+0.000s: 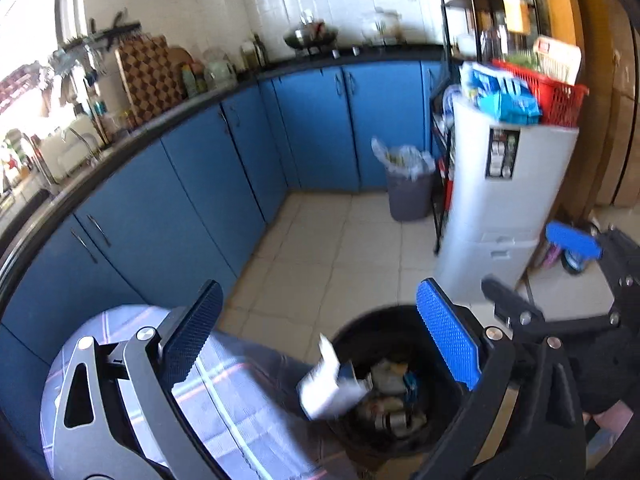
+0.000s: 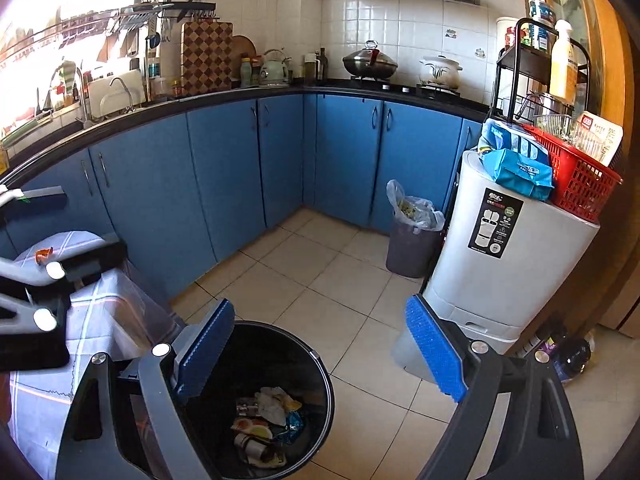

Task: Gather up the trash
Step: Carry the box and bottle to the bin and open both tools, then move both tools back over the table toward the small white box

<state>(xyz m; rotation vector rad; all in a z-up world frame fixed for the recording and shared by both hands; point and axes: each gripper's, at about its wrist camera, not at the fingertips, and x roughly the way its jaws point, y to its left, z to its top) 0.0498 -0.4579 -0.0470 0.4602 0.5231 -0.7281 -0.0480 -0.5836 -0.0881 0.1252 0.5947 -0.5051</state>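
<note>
Both tongs, left [image 1: 320,344] and right [image 2: 326,350], spread empty; blurred white carton [image 1: 330,386] over black bin [image 2: 320,364]

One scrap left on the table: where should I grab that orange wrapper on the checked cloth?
Probably pinch the orange wrapper across its middle, coming from above: it lies low on the tablecloth, leaving no side edge to catch. The left gripper is nearest.
</note>
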